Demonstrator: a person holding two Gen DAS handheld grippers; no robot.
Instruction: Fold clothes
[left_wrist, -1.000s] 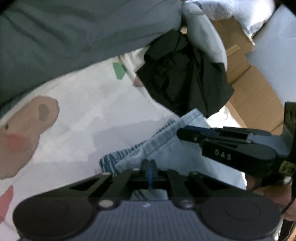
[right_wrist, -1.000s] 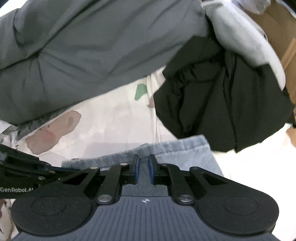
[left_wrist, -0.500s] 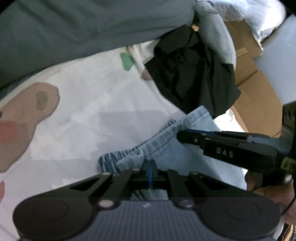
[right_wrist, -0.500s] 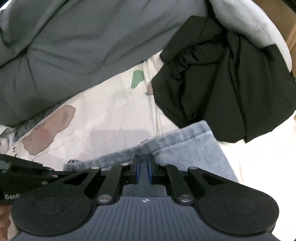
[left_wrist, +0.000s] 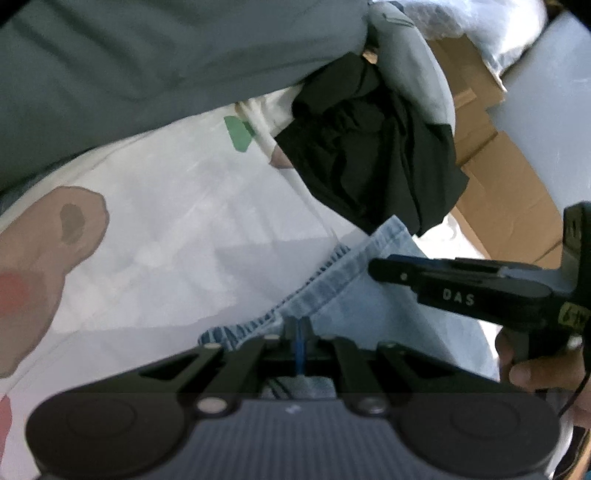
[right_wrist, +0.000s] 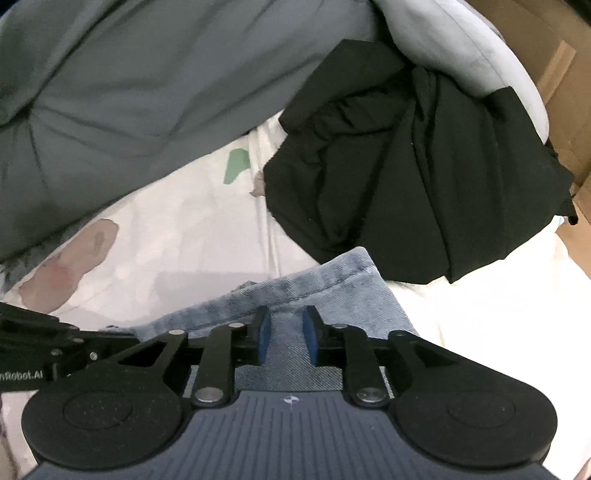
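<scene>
The left hand-held gripper points steeply downward with its blue pads pressed together. The right hand-held gripper also angles downward; its jaws have just been opening, with denim lying between the parted pads. A hand grips the right one's handle.

Soft daylight, overexposed glare at right, dim grey upper cloth, fisheye-bent edges, mild blur

Grippers: two, left gripper and right gripper; jeans: one; black garment: one; grey duvet: one; printed sheet: one; cardboard boxes: two at least
</scene>
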